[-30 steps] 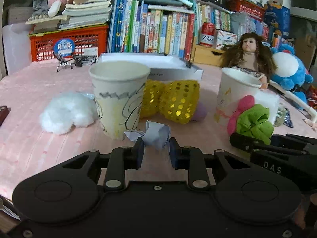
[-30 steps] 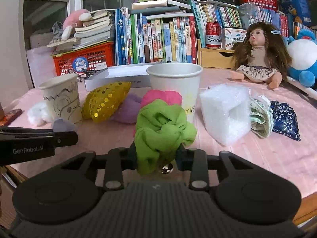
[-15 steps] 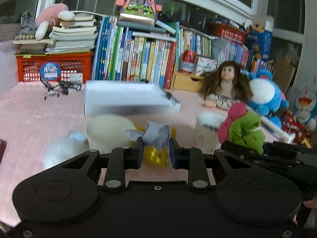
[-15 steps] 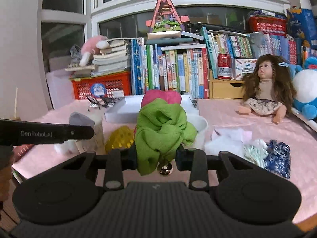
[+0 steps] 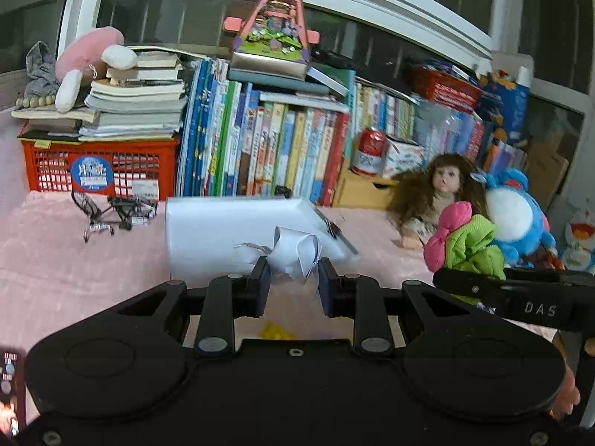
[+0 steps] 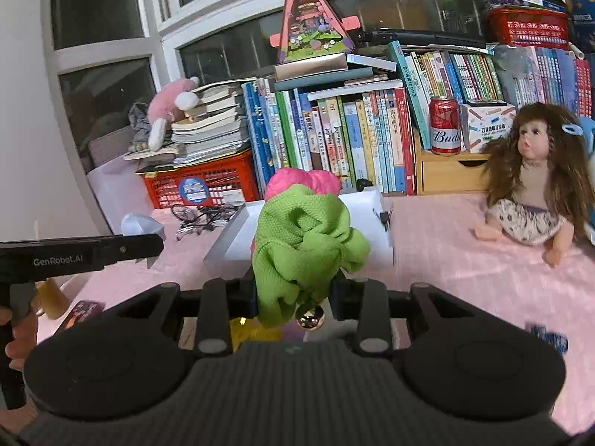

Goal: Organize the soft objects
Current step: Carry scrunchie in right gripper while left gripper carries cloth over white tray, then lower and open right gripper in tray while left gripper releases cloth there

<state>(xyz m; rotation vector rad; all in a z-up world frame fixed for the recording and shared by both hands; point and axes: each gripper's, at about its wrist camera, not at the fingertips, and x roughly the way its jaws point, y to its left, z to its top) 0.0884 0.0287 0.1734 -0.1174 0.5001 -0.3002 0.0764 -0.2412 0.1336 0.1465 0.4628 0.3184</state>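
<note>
Both cups are dropping out of view as we are lifting the grippers higher than a second ago. Item one: left gripper (image 5: 290, 285), jaws narrowed onto a pale bow (image 5: 295, 252), which is sitting between the fingertips and standing up above them. Item two: right gripper (image 6: 295, 293), jaws clamping a green scrunchie (image 6: 303, 249) with a pink one (image 6: 302, 181) behind it. We are holding both over the pink table (image 6: 465, 260), before the white box (image 5: 223, 230).
</note>
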